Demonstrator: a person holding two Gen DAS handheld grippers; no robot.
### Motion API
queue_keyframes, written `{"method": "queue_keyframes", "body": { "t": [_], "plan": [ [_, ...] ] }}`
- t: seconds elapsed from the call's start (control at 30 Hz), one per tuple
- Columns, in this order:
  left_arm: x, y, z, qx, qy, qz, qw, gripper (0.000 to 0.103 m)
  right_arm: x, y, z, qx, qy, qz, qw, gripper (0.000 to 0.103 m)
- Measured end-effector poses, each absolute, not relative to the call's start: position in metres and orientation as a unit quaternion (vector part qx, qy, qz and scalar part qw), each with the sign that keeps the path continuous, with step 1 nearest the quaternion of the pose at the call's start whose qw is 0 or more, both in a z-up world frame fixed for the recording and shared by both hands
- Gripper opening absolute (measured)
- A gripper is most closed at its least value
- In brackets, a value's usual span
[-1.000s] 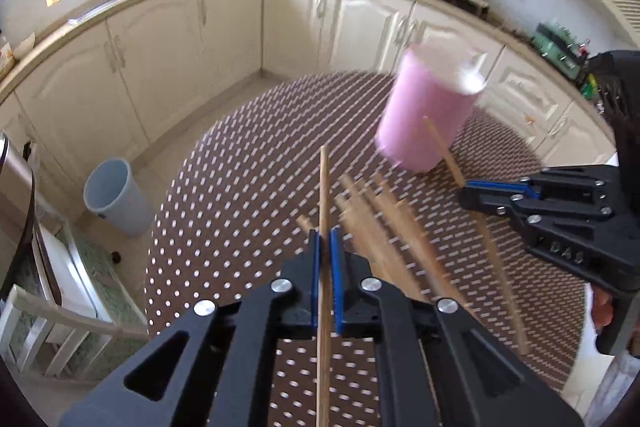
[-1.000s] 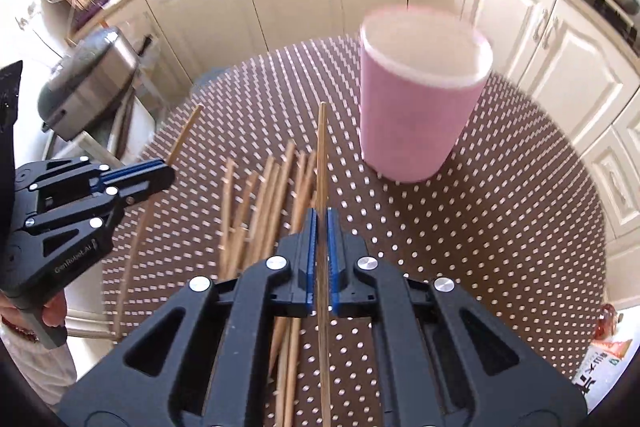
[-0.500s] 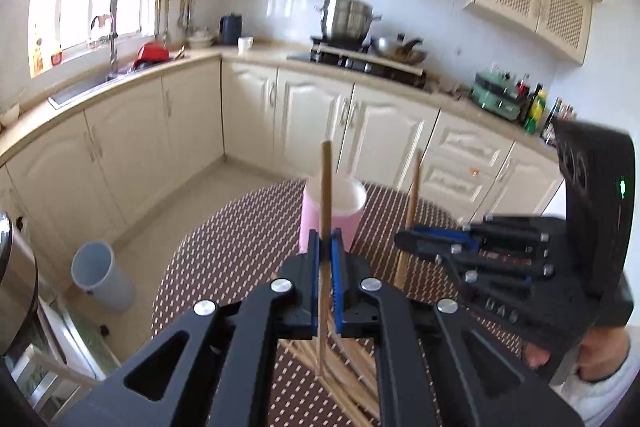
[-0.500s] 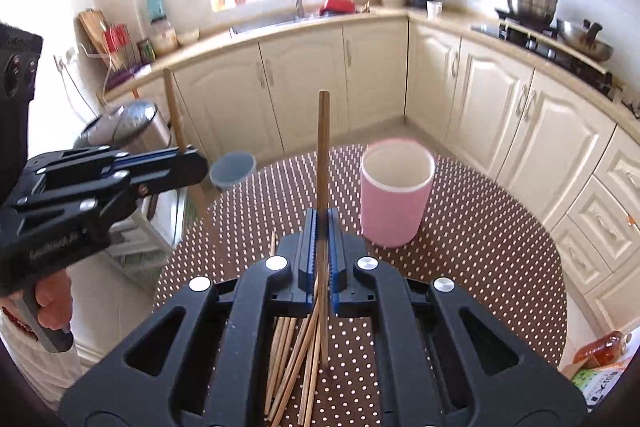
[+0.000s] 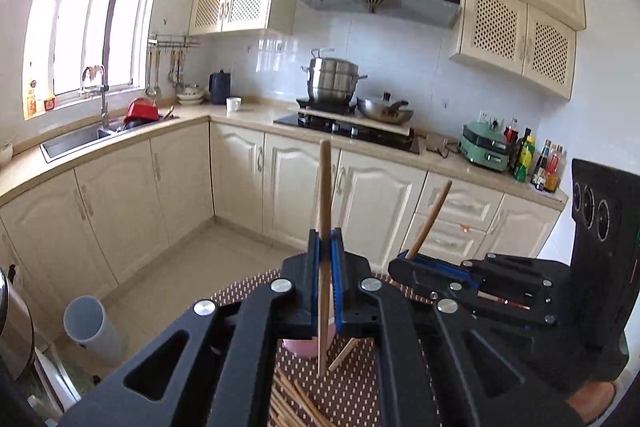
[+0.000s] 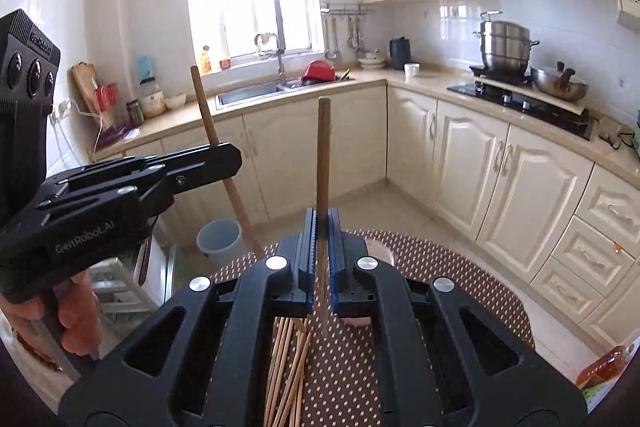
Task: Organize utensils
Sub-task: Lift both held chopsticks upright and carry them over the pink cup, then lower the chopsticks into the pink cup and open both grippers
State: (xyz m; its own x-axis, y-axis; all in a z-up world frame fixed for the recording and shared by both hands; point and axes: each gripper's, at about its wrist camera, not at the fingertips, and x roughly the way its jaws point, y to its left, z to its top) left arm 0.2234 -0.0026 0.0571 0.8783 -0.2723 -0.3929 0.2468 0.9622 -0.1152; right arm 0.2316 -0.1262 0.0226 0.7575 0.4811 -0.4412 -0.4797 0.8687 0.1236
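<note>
The left gripper (image 5: 325,279) is clamped on one upright chopstick (image 5: 324,195); the right gripper (image 6: 322,251) pinches another chopstick (image 6: 323,163) the same way. Both black frames hide most of the pink cup (image 5: 298,347), of which only a sliver shows below the left one. The loose chopsticks (image 6: 286,367) lie on the dotted round table (image 6: 452,279), partly covered and cut off at the bottom edge. Open floor lies past the table's far rim up to the cream cabinets (image 6: 472,163); a grey bin (image 6: 218,239) stands beside the table
</note>
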Motion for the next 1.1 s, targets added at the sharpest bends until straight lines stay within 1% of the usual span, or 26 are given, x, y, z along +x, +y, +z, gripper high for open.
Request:
{"method": "queue_keyframes", "body": {
  "t": [0.2, 0.37, 0.53, 0.8, 1.1],
  "plan": [
    [0.251, -0.005, 0.075, -0.051, 0.174, -0.129, 0.975, 0.006, 0.25, -0.129, 0.044, 0.011, 0.204, 0.238, 0.949, 0.006],
    [0.275, -0.008, 0.064, -0.061, 0.171, -0.127, 0.975, 0.006, 0.266, -0.133, 0.046, 0.016, 0.199, 0.232, 0.952, 0.006],
    [0.3, -0.01, 0.042, -0.059, 0.199, -0.124, 0.97, 0.006, 0.279, -0.132, 0.032, 0.014, 0.212, 0.229, 0.95, 0.006],
    [0.317, -0.016, 0.005, -0.028, 0.244, -0.128, 0.961, 0.006, 0.294, -0.133, 0.003, 0.015, 0.246, 0.23, 0.941, 0.006],
    [0.317, -0.016, -0.01, -0.013, 0.257, -0.126, 0.958, 0.007, 0.3, -0.136, -0.015, 0.025, 0.27, 0.227, 0.935, 0.006]
  ]
}}
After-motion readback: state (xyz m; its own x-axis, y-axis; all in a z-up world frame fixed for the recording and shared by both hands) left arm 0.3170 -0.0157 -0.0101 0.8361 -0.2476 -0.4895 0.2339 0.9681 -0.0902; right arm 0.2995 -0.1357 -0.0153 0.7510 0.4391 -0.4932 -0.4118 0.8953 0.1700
